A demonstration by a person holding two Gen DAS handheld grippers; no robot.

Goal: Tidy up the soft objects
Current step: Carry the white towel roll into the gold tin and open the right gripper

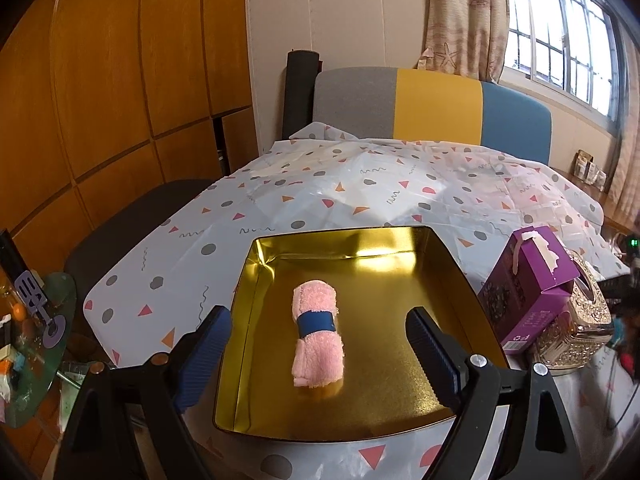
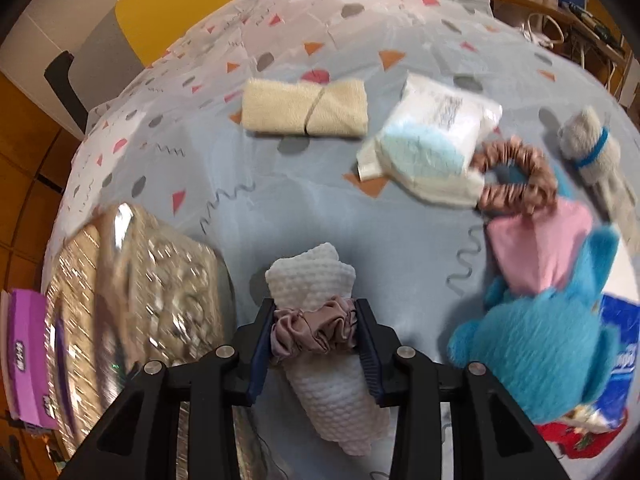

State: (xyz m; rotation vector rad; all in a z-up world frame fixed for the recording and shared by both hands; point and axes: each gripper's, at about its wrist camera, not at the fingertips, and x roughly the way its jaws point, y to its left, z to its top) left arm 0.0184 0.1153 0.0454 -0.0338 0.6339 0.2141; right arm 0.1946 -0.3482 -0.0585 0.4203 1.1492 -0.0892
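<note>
- Pink terry, rolled tight and cinched by a blue band: the pink towel roll (image 1: 318, 334) lies in the middle of the gold tin tray (image 1: 456, 280), at the centre of the left wrist view.
- Left claw (image 1: 318, 356) stands spread wide, its 2 blue pads on either side of the roll and clear of it, gripping nothing.
- Right claw (image 2: 314, 346) is clenched on the white towel roll (image 2: 320, 364), pads pressing the mauve scrunchie (image 2: 314, 330) that binds its middle, at the lower centre of the right wrist view.
- Judged by looks, both rolls are light and squashy; the banded waist is the firmest place to pinch, since the ends would flop or unroll.
- Waiting on the patterned worktop (image 2: 280, 208): a cream towel roll (image 2: 304, 108) at upper centre, a wipes pack (image 2: 432, 144), a brown scrunchie (image 2: 520, 178), a grey plush (image 2: 590, 144) and a blue plush (image 2: 536, 336) at right.
- Plush toys should compress easily, so take them by the body; the wipes pack looks slick.
</note>
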